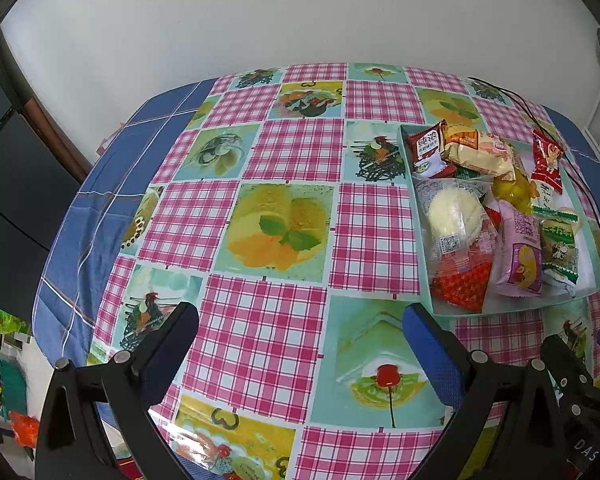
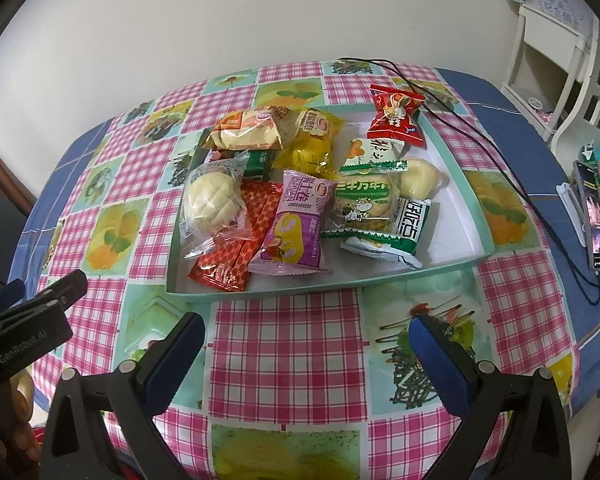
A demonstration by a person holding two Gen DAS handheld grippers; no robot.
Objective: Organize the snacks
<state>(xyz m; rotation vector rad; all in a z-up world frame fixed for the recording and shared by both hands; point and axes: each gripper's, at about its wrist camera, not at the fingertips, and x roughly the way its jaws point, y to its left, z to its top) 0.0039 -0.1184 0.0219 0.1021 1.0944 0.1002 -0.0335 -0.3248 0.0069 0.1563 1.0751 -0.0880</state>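
Left wrist view: the left gripper (image 1: 300, 344) hangs spread and empty over the tablecloth (image 1: 260, 216), the tray (image 1: 422, 240) of snacks (image 1: 460, 216) off to its right.

Right wrist view: the right gripper (image 2: 306, 346) is likewise spread and empty, just short of the tray (image 2: 452, 236). Every snack (image 2: 292, 220) lies heaped inside, one red packet (image 2: 396, 118) on the far rim. That fits a finished gathering or a sorting yet ahead.

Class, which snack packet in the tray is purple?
The purple packet at the tray's front edge, between the red patterned packet and the green cow-print packet.
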